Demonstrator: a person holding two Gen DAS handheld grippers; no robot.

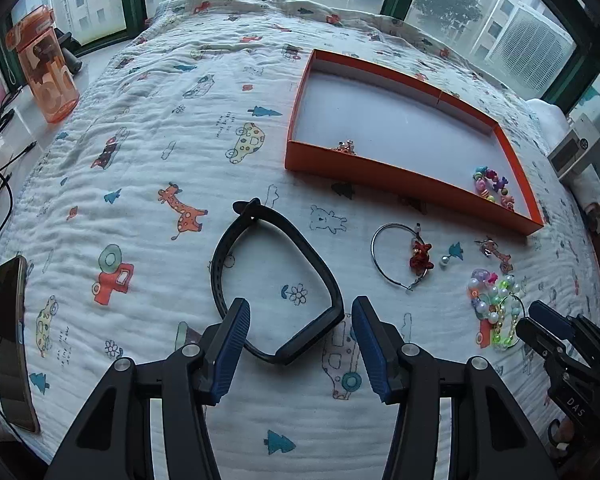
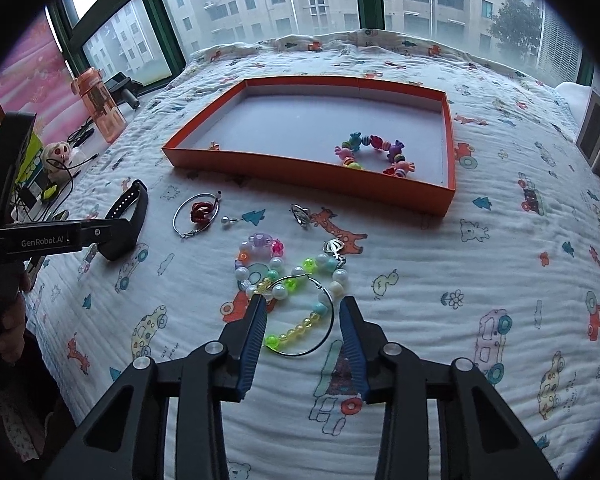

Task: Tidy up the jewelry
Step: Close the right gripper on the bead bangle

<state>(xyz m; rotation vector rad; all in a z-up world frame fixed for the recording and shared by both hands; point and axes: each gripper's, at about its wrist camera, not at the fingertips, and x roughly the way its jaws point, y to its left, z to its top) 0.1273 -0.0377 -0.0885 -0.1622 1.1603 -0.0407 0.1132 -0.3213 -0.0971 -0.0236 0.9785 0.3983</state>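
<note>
An orange tray (image 1: pixel 380 172) (image 2: pixel 300 164) on the patterned bed cover holds a candy-bead bracelet (image 1: pixel 494 190) (image 2: pixel 374 156) and a small earring (image 1: pixel 346 147). My left gripper (image 1: pixel 300 308) stands open astride the near end of a black wristband (image 1: pixel 276 232) (image 2: pixel 130 208), its pads not pressing it. My right gripper (image 2: pixel 303 302) is open low over a pastel bead bracelet (image 2: pixel 284 276) (image 1: pixel 492 304) and a thin silver hoop (image 2: pixel 328 320), both between its fingers. A hoop with a red charm (image 1: pixel 400 258) (image 2: pixel 198 214), a pearl stud (image 2: pixel 226 221) and a silver piece (image 2: pixel 300 212) lie in front of the tray.
An orange bottle (image 1: pixel 46 72) (image 2: pixel 102 108) and cables sit on the sill to the left. A dark phone (image 1: pixel 10 340) lies at the bed's left edge. A white box (image 2: pixel 596 132) stands at the right. A person's hand (image 2: pixel 8 328) holds the left gripper's handle.
</note>
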